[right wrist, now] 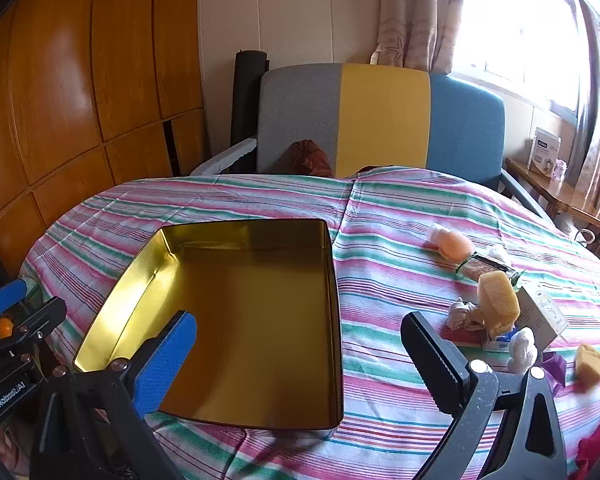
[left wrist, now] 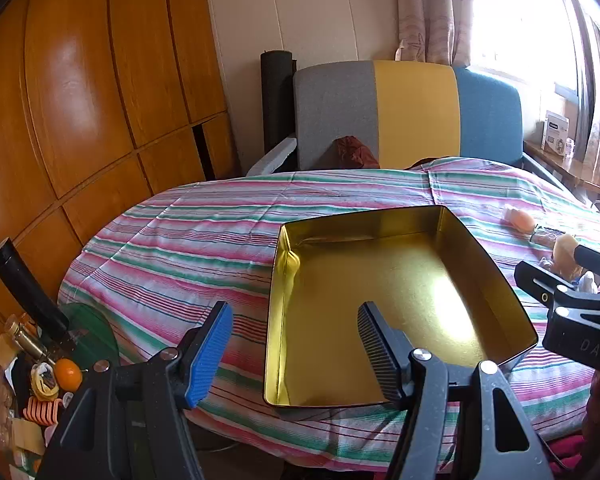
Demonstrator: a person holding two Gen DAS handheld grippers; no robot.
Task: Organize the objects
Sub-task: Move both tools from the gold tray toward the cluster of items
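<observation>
An empty gold tin tray (left wrist: 492,276) (right wrist: 112,300) lies on the striped tablecloth. My left gripper (left wrist: 296,324) is open and empty, astride the tray's near left wall. My right gripper (right wrist: 300,340) is open and empty above the tray's near right corner. To the right lie loose objects: a peach-and-white soft toy (right wrist: 450,242) (left wrist: 518,218), a foil-wrapped bar (right wrist: 486,268), a yellow sponge (right wrist: 498,302), a white carton (right wrist: 542,314), crumpled white pieces (right wrist: 462,314), a second sponge piece (right wrist: 590,362) and a purple item (right wrist: 556,366).
A grey, yellow and blue chair (right wrist: 380,120) stands behind the table. Wooden cabinets (left wrist: 80,100) fill the left. A cluttered low stand with an orange ball (left wrist: 67,374) sits at the left table edge. A side shelf with a box (right wrist: 546,154) is at the right.
</observation>
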